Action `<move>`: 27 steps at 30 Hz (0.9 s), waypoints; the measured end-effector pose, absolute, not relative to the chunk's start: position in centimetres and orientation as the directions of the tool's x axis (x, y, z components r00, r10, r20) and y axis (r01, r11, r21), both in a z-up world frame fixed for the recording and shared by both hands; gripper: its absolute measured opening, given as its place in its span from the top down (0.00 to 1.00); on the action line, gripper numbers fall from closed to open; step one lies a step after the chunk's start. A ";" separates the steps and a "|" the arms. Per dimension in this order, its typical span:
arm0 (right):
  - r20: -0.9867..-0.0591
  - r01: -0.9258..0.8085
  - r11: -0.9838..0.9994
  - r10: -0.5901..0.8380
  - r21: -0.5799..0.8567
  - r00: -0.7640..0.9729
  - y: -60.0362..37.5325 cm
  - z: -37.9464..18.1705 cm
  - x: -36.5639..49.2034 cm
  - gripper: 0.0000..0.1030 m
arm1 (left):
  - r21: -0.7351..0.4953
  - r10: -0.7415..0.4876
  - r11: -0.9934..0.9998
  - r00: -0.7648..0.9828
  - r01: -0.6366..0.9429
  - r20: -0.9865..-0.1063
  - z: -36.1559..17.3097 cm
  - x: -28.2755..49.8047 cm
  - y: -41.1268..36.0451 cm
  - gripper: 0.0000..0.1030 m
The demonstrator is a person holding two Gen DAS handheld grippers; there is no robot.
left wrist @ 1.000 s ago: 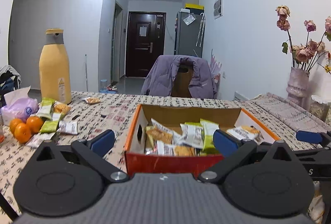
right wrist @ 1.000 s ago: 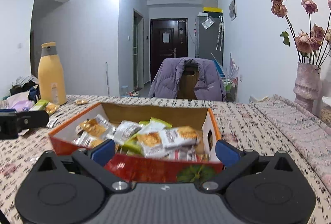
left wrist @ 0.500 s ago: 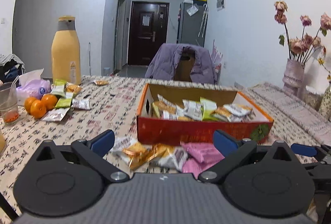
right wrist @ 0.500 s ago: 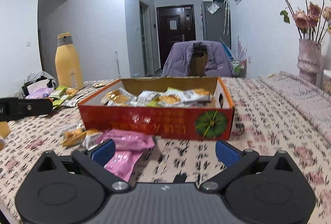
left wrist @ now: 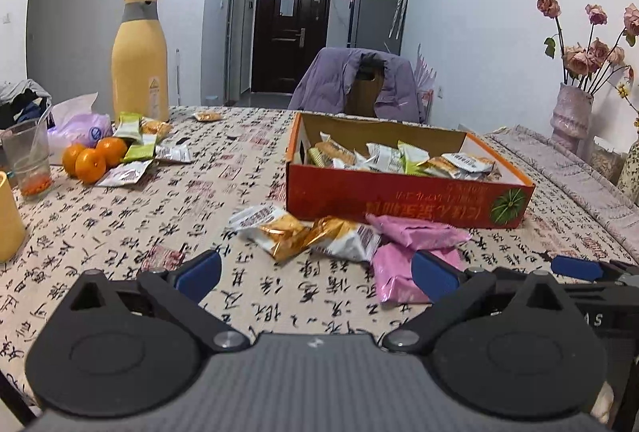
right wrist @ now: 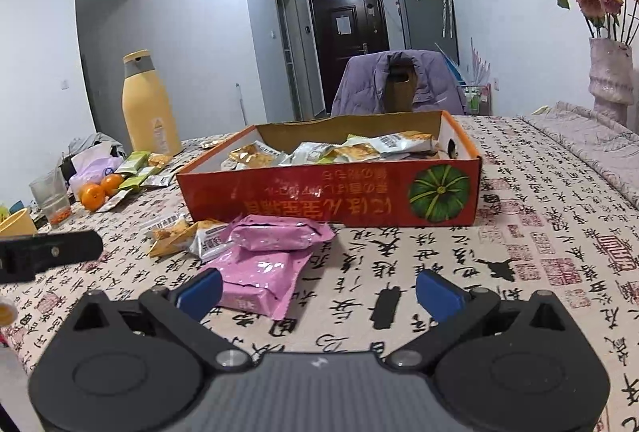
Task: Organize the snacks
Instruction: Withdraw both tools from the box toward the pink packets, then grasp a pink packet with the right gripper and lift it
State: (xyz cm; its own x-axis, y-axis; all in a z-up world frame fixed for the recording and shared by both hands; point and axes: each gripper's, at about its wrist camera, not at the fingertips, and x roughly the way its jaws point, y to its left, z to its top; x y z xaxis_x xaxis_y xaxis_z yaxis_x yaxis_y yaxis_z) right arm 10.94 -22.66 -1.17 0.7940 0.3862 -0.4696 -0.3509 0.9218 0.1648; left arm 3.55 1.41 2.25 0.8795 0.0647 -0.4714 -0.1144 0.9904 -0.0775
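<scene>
Near counter's front edge: left tool (left wrist: 315, 274) spread wide, empty; right tool (right wrist: 317, 290) likewise. Pink packets (right wrist: 271, 252) and gold packets (left wrist: 303, 234) just before red box (right wrist: 331, 192) holding snacks.

upside-down Chinese print on red box (right wrist: 327, 200)
</scene>
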 end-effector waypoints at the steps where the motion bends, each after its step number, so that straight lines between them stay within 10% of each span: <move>1: -0.473 -0.353 0.922 0.386 0.162 0.792 -22.4 -1.1 11.1 0.00 | -0.077 0.066 0.990 0.877 -0.116 -0.476 2.1 3.5 1.6 0.00; 27: -0.618 -0.269 0.960 0.261 0.082 0.742 -12.0 -3.4 16.7 0.00 | -0.042 0.074 0.993 0.839 -0.115 -0.539 0.2 7.0 7.8 0.00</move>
